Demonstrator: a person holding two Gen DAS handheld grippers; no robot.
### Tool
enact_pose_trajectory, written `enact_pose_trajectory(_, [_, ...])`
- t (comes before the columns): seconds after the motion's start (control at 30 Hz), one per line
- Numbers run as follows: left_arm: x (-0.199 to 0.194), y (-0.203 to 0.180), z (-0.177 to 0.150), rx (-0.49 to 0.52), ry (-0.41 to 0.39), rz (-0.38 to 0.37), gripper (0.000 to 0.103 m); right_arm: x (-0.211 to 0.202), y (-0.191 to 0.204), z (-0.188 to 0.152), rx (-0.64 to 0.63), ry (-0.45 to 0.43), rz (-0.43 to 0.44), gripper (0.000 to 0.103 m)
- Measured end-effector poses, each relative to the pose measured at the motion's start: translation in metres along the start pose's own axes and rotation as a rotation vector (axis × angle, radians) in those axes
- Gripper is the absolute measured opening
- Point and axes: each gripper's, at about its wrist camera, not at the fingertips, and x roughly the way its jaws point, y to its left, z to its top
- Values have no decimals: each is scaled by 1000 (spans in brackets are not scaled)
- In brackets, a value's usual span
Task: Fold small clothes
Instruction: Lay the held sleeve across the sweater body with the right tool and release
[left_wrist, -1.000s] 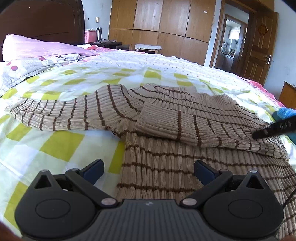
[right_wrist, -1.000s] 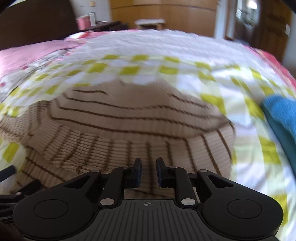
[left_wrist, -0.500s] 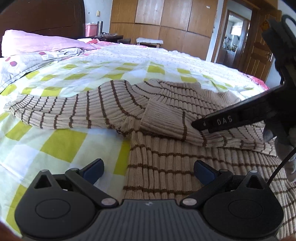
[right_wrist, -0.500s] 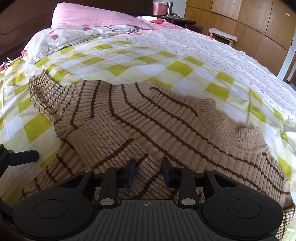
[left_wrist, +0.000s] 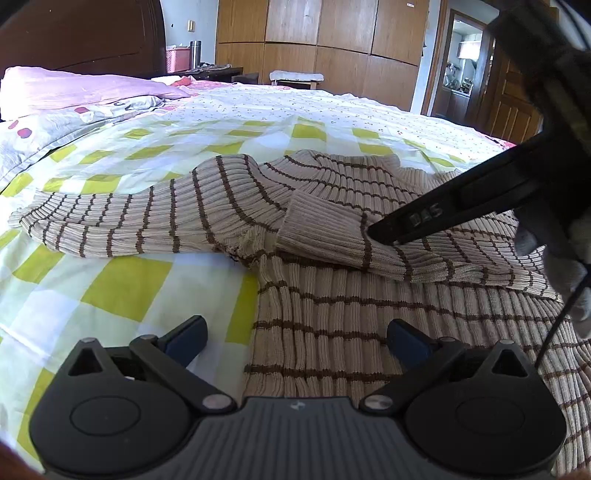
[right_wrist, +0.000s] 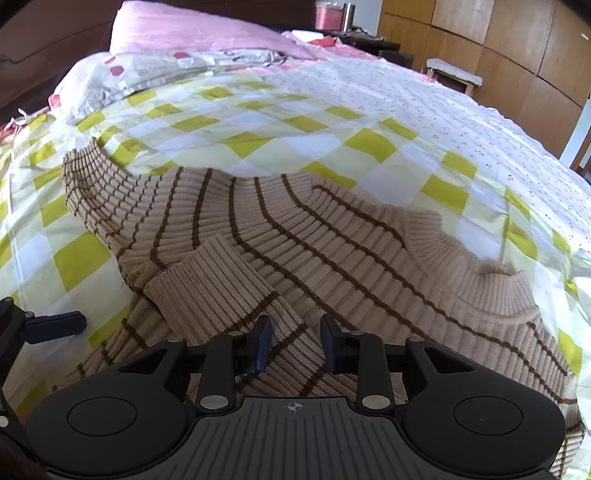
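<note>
A beige ribbed sweater with brown stripes (left_wrist: 332, 314) lies flat on the bed; it also shows in the right wrist view (right_wrist: 332, 243). One sleeve (left_wrist: 325, 236) is folded across the chest, its cuff (right_wrist: 210, 291) near the left armpit. The other sleeve (left_wrist: 122, 221) stretches out to the left. My left gripper (left_wrist: 295, 338) is open and empty above the sweater's lower left side. My right gripper (right_wrist: 293, 343) is partly open over the folded sleeve, holding nothing; its finger (left_wrist: 424, 221) rests at the sleeve in the left wrist view.
The bed has a yellow-and-white checked sheet (left_wrist: 122, 284). Pink pillows (left_wrist: 74, 88) lie at the headboard. Wooden wardrobes (left_wrist: 332, 40) and a door (left_wrist: 517, 107) stand beyond the bed.
My right gripper laid the sleeve across the chest and opened, letting it go. My left gripper stayed open and shifted slightly closer.
</note>
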Motion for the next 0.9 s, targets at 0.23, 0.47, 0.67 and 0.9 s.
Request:
enact_pose_trajectory(0.23, [0,1,0,-2,0,-6,103,1,11,2,-30,-2,-28,16])
enact_pose_trajectory(0.47, [-1,-1,-2,5,-5,-2,103,-7,12,2,2,-39,-57,4])
enact_pose_trajectory(0.67, [-1,-3,-3,11,-9,5,103,-11,8,8,40,-71,-106,3])
enact_pose_trajectory(0.9, [-2,-3,-4,11,-10,3,103,-7,3,16,91,-88,-132,2])
